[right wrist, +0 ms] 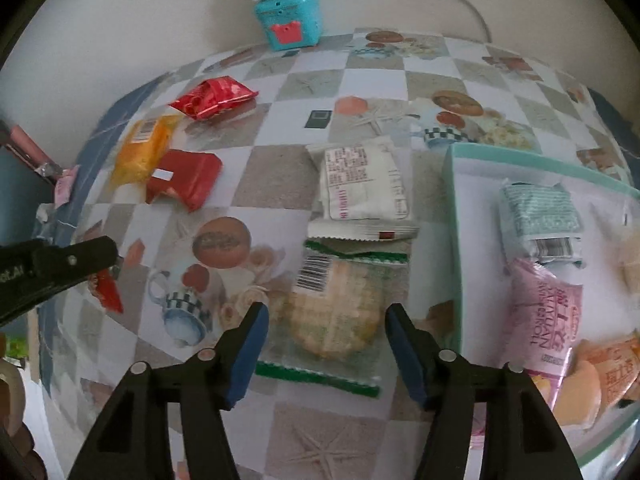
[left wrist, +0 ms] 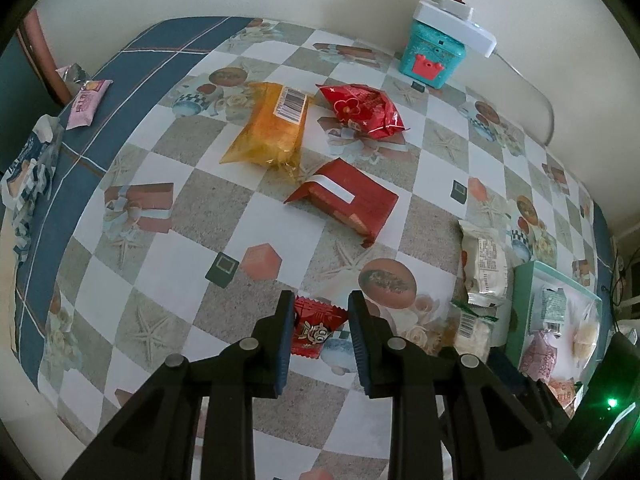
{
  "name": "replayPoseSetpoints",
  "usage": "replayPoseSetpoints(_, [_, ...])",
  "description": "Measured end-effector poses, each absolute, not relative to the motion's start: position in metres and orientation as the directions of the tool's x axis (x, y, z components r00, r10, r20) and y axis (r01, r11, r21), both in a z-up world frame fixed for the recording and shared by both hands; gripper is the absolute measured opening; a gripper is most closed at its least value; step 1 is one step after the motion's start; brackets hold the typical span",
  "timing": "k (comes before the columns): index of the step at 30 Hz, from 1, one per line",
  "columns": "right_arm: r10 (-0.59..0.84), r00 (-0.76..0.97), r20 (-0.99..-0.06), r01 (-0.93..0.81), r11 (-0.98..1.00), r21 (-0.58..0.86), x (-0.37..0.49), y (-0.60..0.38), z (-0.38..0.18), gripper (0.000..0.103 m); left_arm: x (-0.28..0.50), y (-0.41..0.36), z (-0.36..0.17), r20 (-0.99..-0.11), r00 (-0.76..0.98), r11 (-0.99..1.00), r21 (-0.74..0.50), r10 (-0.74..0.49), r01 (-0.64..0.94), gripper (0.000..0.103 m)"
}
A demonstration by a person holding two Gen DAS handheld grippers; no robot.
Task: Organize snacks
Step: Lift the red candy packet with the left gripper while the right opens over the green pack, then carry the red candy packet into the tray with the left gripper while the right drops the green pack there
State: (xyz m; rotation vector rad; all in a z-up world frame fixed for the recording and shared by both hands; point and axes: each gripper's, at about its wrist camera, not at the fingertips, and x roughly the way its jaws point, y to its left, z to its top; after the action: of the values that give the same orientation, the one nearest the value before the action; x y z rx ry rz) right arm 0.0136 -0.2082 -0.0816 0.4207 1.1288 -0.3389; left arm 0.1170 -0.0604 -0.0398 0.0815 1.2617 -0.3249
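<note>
A small red candy packet (left wrist: 314, 332) sits between the blue pads of my left gripper (left wrist: 320, 298), which is shut on it just above the checkered tablecloth. In the right wrist view that gripper (right wrist: 108, 254) enters from the left with the red packet (right wrist: 107, 292) under its tip. My right gripper (right wrist: 327, 309) is open and points down, its fingers either side of a clear green-edged cracker packet (right wrist: 332, 280) lying flat on the cloth; the pads do not touch it. A teal tray (right wrist: 456, 240) on the right holds several packets.
A white packet (right wrist: 360, 180) lies just beyond the cracker packet. Further back are a red wrapped pack (left wrist: 348, 200), a yellow packet (left wrist: 272, 124) and a red crinkled bag (left wrist: 360, 110). A teal tin (left wrist: 432, 56) under a power strip stands against the wall. Two packets (left wrist: 88, 104) lie near the table's left edge.
</note>
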Motion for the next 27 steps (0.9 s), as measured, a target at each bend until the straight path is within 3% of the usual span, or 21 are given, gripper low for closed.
replayPoseSetpoints(7, [-0.085,0.363,-0.928,0.496,0.861,0.115,0.018,-0.205,-0.089,0.063,0.118,-0.062,-0.044,-0.948,0.256,0.95,-0.11,-0.188,0.291,0.028])
replayPoseSetpoints(10, [-0.111,0.353,-0.929,0.503,0.86,0.088,0.02,-0.203,-0.087,0.053,0.118,-0.062,-0.044,-0.948,0.257,0.951,-0.107,-0.185,0.289,0.028])
replayPoseSetpoints(19, [-0.175,0.464,-0.868,0.552,0.824,0.129,-0.003,-0.22,-0.03,0.052,0.114,-0.063,-0.02,-0.926,0.312,0.946,-0.119,-0.215,0.3,0.028])
replayPoseSetpoints(27, [-0.276,0.429,-0.86,0.684,0.722,0.109,-0.037,-0.259,-0.005,0.052,0.096,-0.08,0.013,-0.891,0.375,0.927,-0.115,-0.256,0.358,0.028])
